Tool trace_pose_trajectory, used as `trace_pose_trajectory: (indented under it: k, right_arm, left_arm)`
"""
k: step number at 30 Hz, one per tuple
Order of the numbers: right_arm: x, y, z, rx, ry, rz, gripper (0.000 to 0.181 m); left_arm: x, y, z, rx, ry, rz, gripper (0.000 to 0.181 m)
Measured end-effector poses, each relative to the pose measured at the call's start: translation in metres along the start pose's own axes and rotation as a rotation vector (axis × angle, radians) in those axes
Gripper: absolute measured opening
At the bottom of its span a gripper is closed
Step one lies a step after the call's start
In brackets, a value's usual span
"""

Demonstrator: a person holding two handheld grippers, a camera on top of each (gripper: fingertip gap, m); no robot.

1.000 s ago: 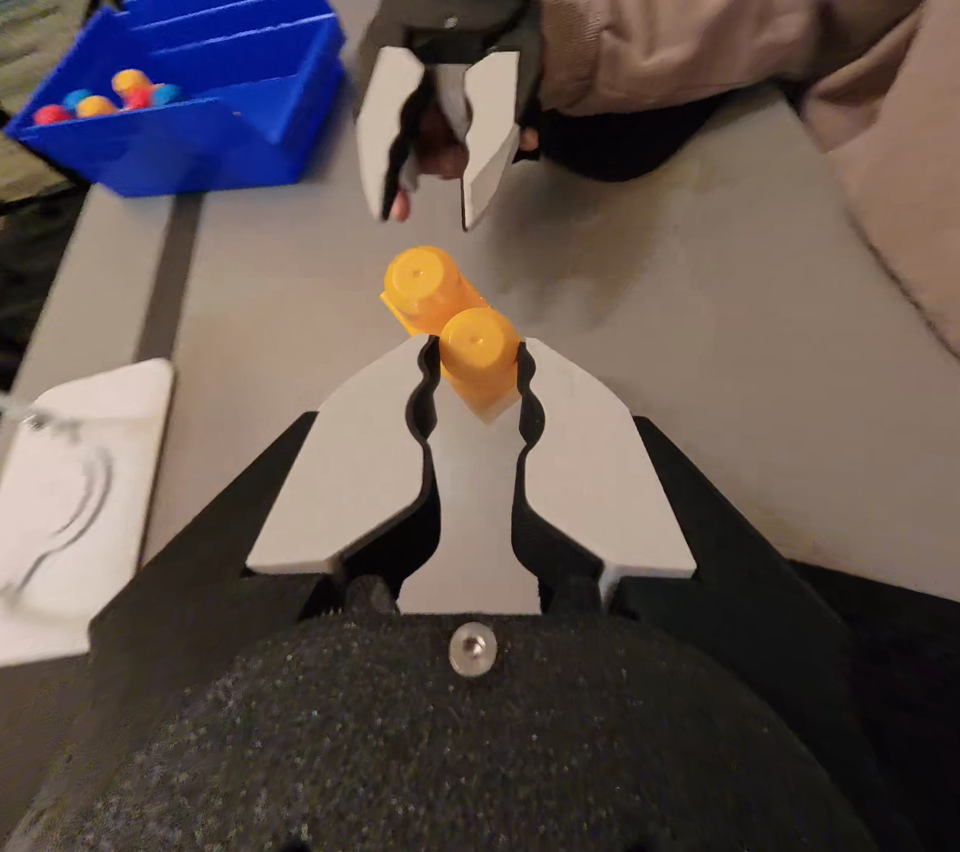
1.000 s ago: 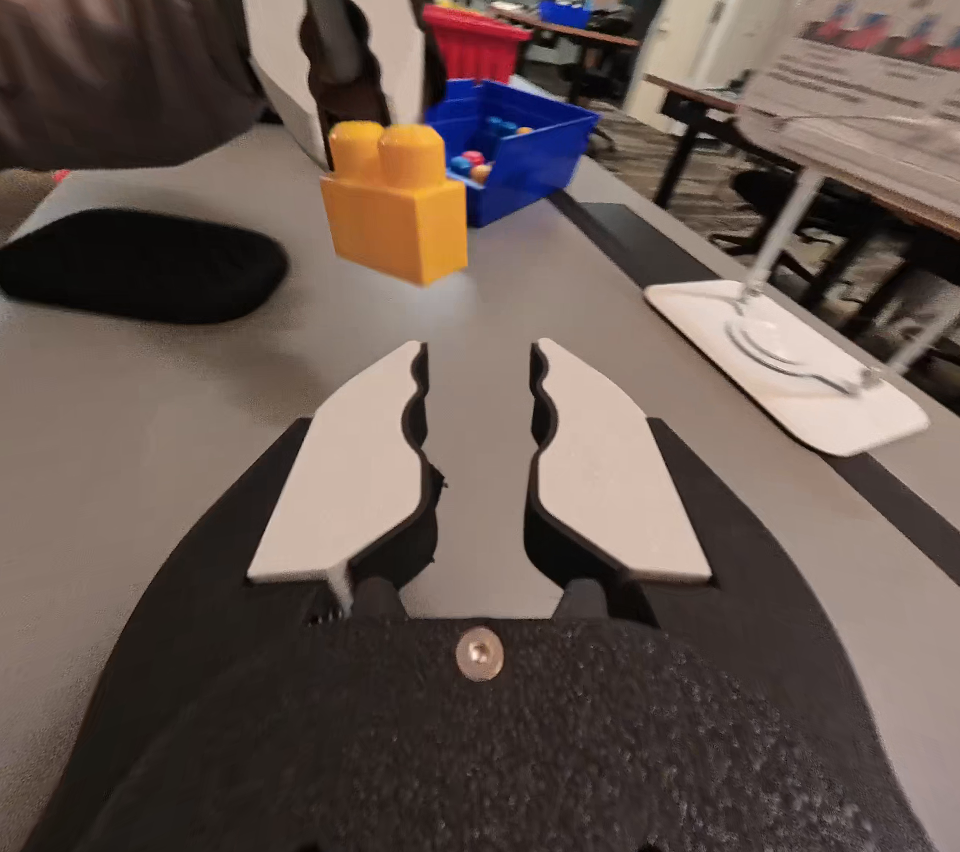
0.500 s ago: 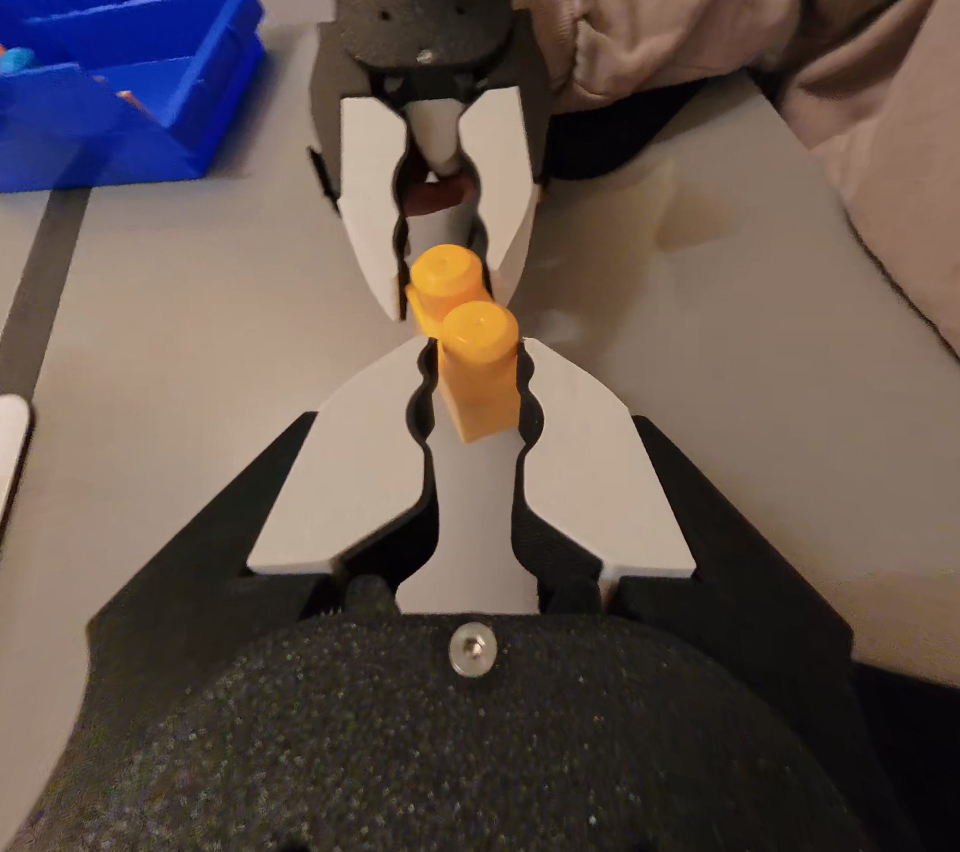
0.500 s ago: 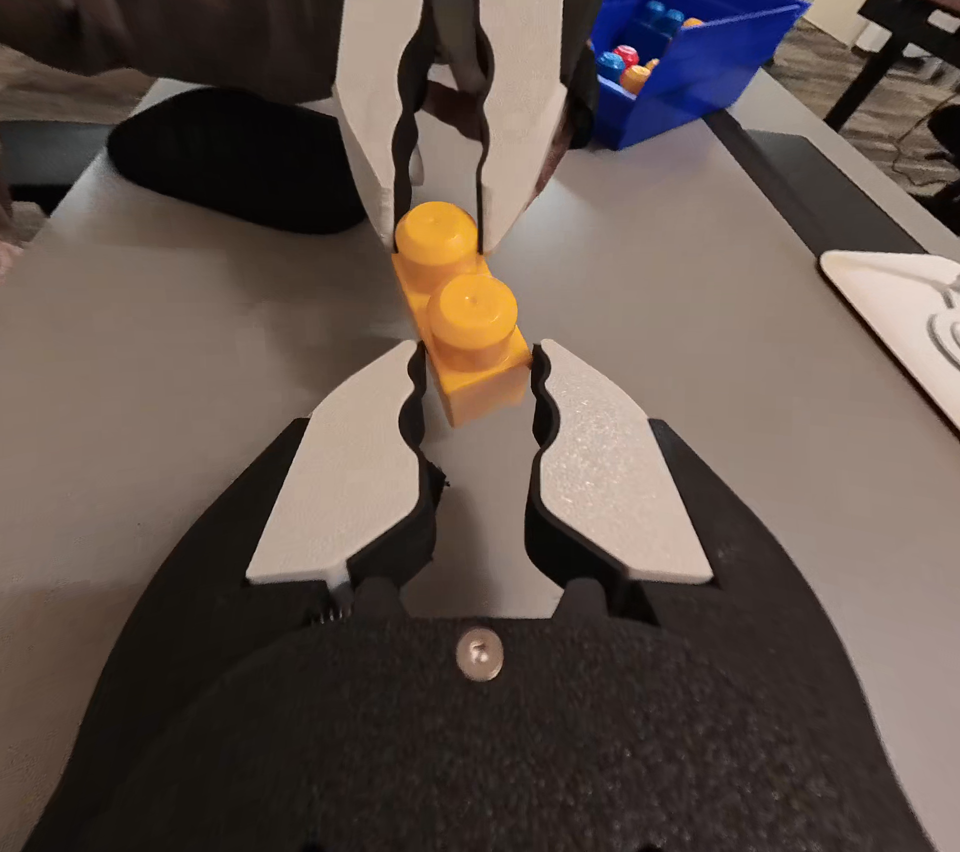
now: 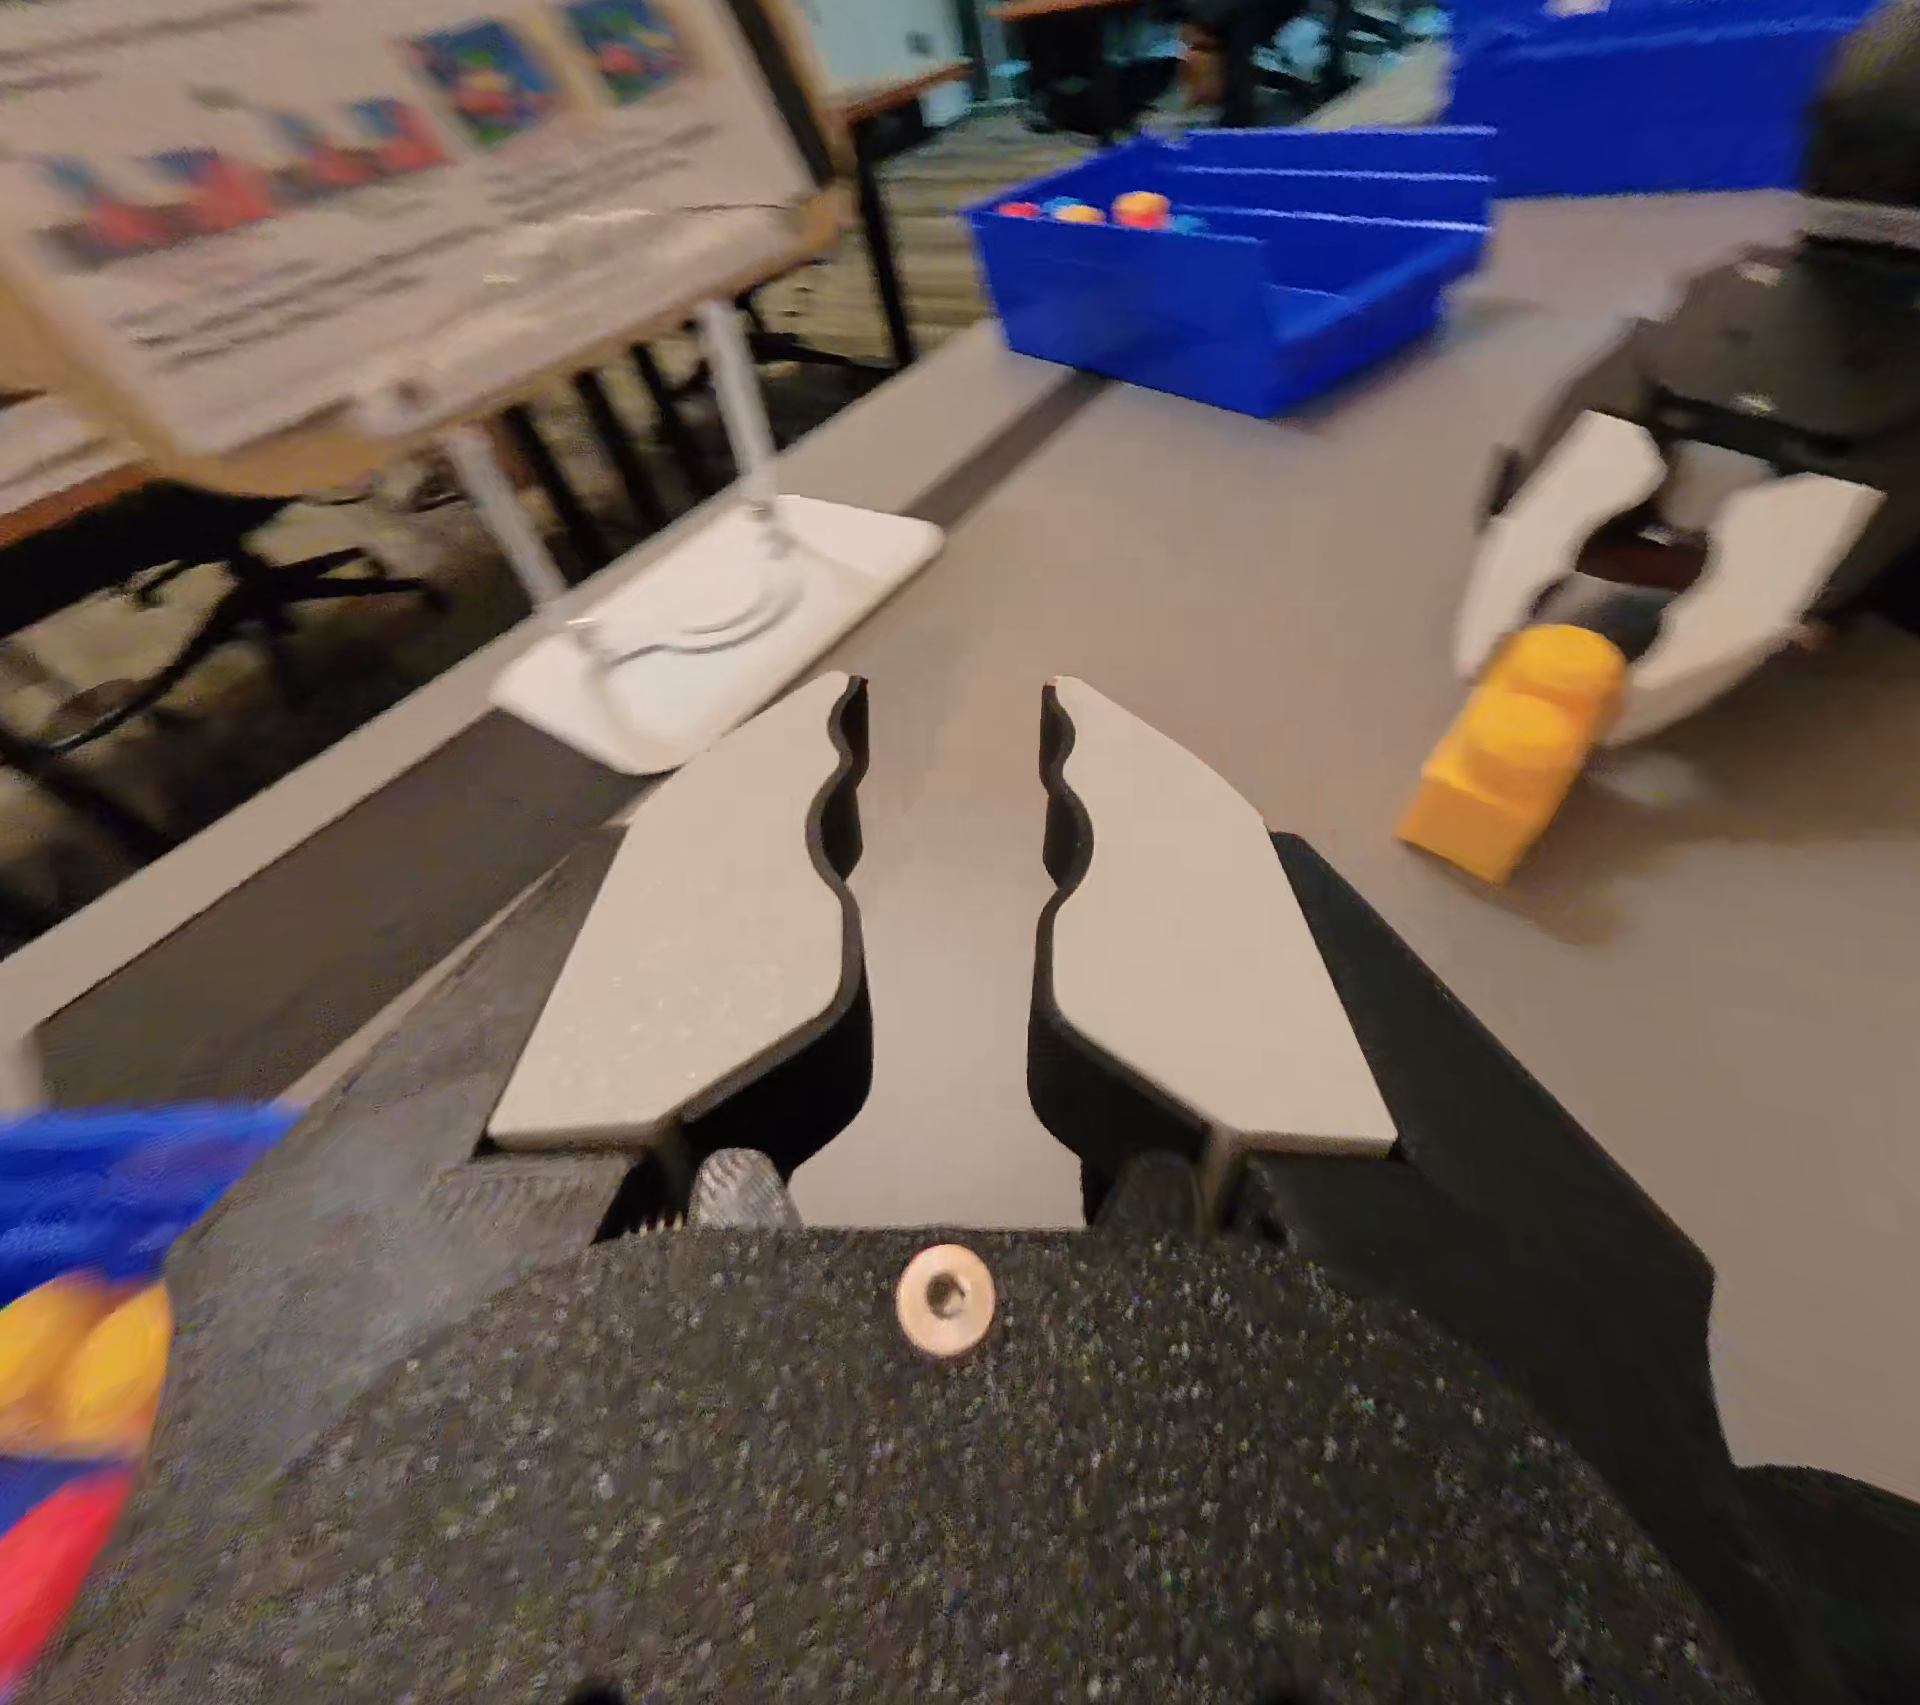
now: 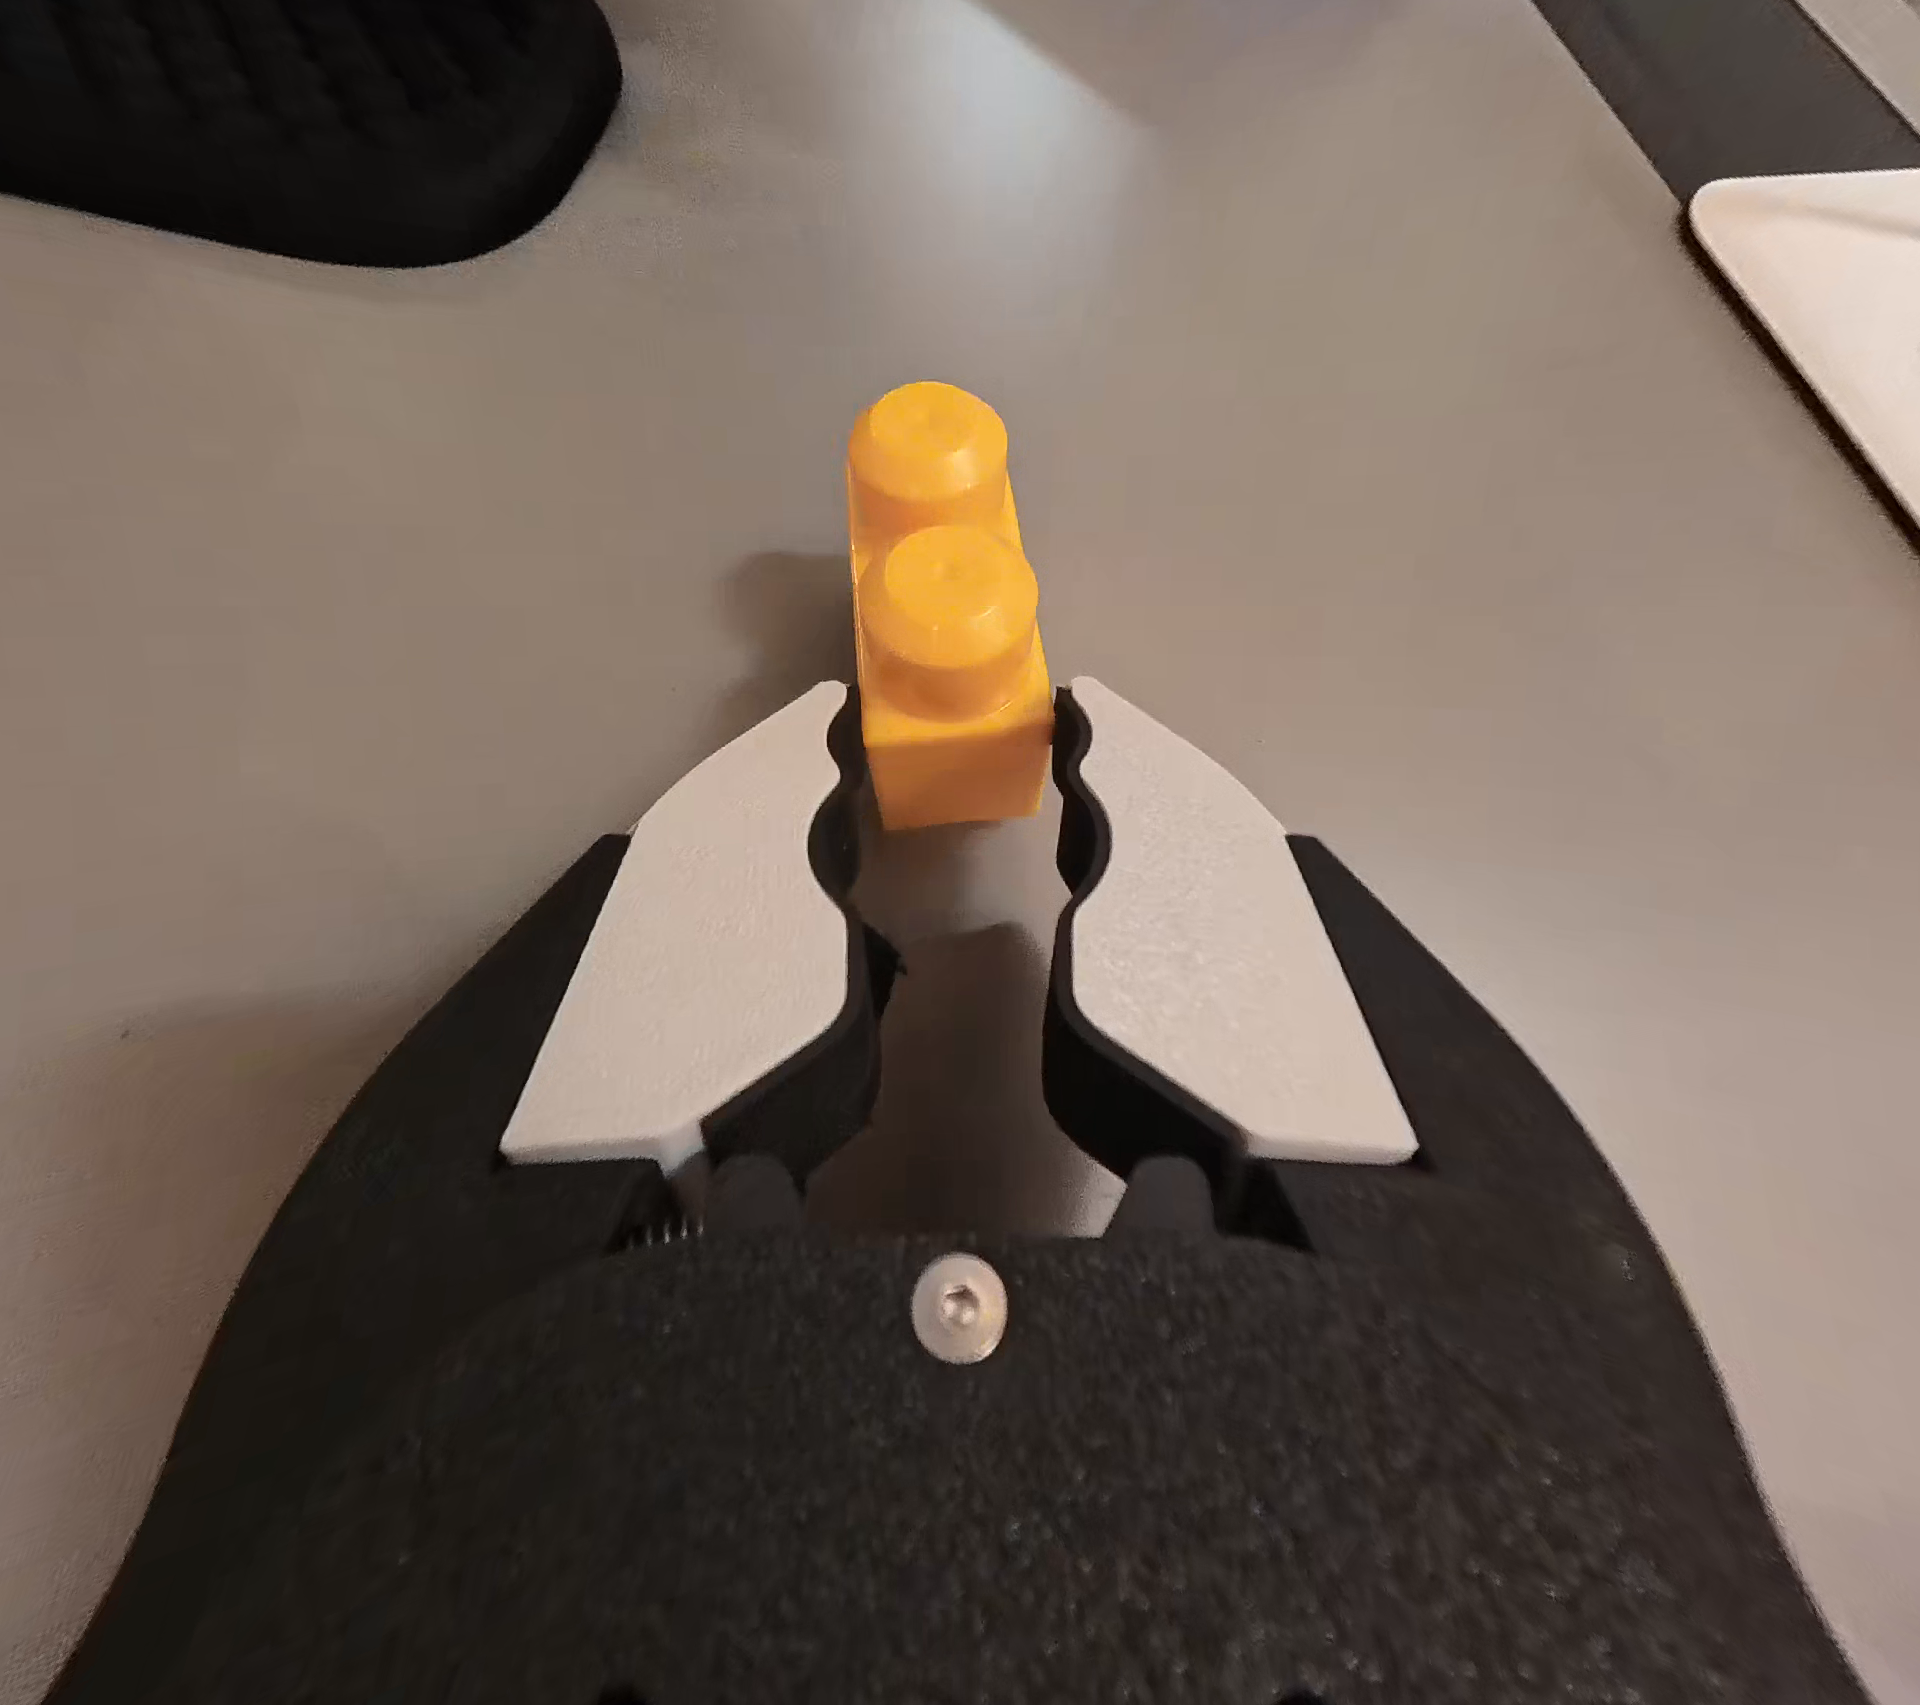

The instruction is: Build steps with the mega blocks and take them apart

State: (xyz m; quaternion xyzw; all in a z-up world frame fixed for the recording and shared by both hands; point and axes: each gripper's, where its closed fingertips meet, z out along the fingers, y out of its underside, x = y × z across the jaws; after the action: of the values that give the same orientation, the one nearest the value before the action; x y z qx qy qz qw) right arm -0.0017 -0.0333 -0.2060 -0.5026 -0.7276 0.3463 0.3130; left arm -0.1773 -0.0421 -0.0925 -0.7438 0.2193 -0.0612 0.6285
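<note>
An orange two-stud mega block lies on the grey table. My right gripper is shut on its near end, one fingertip pressed against each side. In the left wrist view the same block sits at the right between the right gripper's tips, its base on the table. My left gripper is open and empty, low over the table, well left of the block and pointing away from it.
A blue bin with small coloured blocks stands at the far end. A white stand base holding a poster board is at the table's left edge. A black pad lies beyond the block. A blurred blue container with orange and red blocks shows at lower left. Spacing between my two grippers at the tips: around 20 cm.
My left gripper has let go of the orange block and swung away to the left. My right gripper has closed on the block's other end, and the block now sits on the table.
</note>
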Motion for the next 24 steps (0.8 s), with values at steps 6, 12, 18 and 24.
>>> trace_pose_trajectory:
  k: [6, 12, 18, 24]
  right_arm:
    - [-0.001, 0.005, 0.002, -0.021, -0.003, -0.018, 0.035]
    - [0.001, -0.01, -0.01, 0.073, -0.023, 0.005, 0.045]
    - [0.005, -0.016, -0.014, 0.119, -0.012, 0.02, 0.044]
    - [0.007, -0.018, -0.014, 0.131, 0.018, -0.009, 0.042]
  left_arm:
    - [-0.108, 0.01, -0.066, -0.049, -0.314, -0.106, 0.032]
    - [-0.161, 0.052, -0.102, -0.306, -0.39, -0.151, 0.034]
    - [-0.184, 0.091, -0.109, -0.643, -0.304, -0.152, 0.035]
    - [-0.212, 0.119, -0.088, -0.806, -0.234, -0.182, 0.035]
